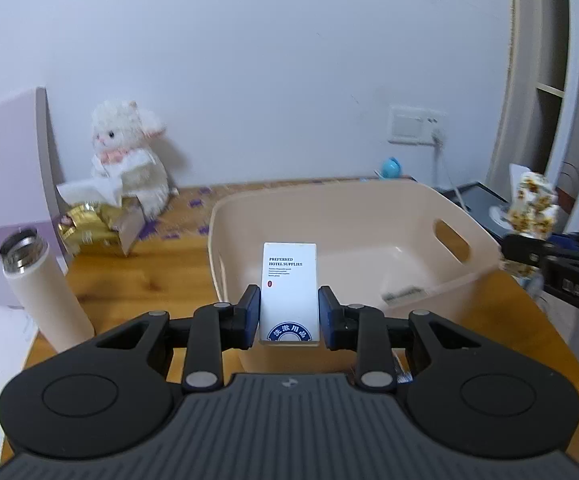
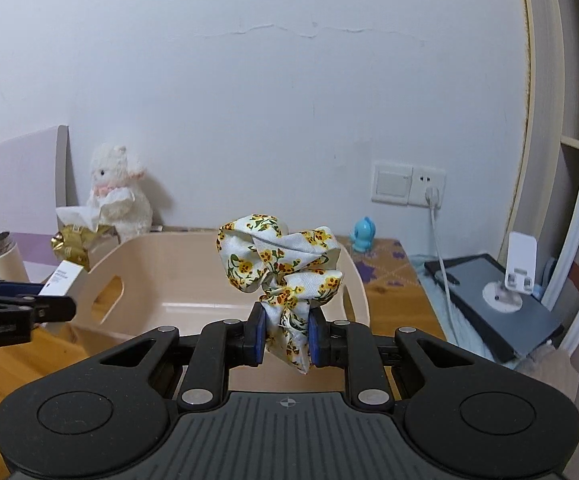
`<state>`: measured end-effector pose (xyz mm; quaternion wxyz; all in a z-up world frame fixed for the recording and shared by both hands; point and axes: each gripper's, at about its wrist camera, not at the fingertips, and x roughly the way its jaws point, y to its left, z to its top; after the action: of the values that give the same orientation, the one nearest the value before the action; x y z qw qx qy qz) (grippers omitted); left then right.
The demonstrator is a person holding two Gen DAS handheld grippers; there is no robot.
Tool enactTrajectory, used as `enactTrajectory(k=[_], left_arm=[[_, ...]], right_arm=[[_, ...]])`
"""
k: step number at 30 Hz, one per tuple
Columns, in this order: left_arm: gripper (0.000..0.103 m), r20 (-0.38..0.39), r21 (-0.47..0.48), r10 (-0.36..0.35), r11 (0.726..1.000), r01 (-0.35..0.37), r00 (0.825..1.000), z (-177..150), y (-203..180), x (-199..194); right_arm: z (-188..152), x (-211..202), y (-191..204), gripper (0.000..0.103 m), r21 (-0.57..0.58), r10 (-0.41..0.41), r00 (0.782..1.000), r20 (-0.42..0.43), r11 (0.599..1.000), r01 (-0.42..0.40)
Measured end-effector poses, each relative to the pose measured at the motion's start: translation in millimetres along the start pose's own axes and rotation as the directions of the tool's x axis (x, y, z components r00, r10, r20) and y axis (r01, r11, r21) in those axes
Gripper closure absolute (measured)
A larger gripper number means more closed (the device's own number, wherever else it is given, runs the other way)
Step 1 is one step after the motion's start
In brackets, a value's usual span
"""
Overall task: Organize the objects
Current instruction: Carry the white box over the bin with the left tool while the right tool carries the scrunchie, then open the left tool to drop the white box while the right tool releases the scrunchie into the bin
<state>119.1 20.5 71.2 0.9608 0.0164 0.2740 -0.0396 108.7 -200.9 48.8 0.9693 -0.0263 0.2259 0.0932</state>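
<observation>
Wooden tabletop carries a beige plastic bin with handle slots near its front edge, over whose near rim a white hotel-supplies box is pinched by the left gripper. Over the bin's right side a floral fabric scrunchie is squeezed by the right gripper. If released early, either could be dropped outside the rim; farther back, the open white steel flask at the left edge could be toppled.

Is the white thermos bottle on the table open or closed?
Open: the thermos bottle stands upright with no cap, its metal mouth exposed.
</observation>
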Motion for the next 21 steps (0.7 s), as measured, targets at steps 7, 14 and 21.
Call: enactTrajectory(k=[7,14,21], left_arm=[[0.070,-0.003,-0.014,0.053,0.999,-0.053,0.999,15.2,2.2,49.8],[0.070,-0.087,-0.019,0.053,0.998,-0.055,0.995,15.5,0.6,100.3],[0.070,-0.141,0.039,0.059,0.998,-0.054,0.988,11.9,-7.2,127.6]], right_arm=[[11.9,21.5,11.4,0.084,-0.043,-0.009,1.000,0.020,0.999,0.010],[13.2,60.6,14.0,0.084,-0.067,-0.018,1.000,-0.015,0.998,0.017],[3.9,99.7,16.1,0.084,-0.071,-0.019,0.995,-0.098,0.997,0.012]])
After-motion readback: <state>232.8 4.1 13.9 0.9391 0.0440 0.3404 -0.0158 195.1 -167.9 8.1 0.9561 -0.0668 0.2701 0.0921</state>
